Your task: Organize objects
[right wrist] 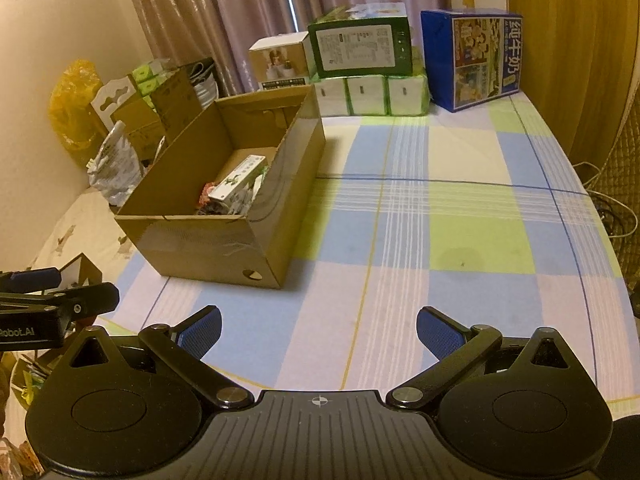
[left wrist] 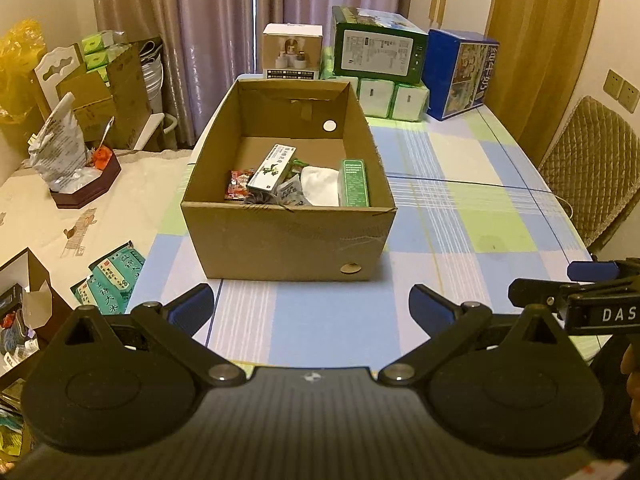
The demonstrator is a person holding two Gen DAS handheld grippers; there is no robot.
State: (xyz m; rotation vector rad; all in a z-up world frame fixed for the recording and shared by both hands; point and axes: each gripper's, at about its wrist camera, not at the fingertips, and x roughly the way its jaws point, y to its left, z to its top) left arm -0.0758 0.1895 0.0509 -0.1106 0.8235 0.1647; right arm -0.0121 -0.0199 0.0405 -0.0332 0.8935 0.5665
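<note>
Both grippers (left wrist: 311, 307) (right wrist: 319, 330) wide, empty; cardboard box (left wrist: 288, 240) ahead, maybe snacks inside.

The left wrist camera sits low over the table (left wrist: 460, 216) near its front edge and looks straight ahead at the box (left wrist: 288, 236), which is close, at 12 o'clock. The right wrist camera is at a similar height, more to the right, so the same box (right wrist: 208, 240) is at about 10 o'clock and a little farther. Both views share the box, the checked cloth (right wrist: 440, 216) and the cartons (right wrist: 472, 60) at the far end. Each view catches the other gripper at its edge.
</note>
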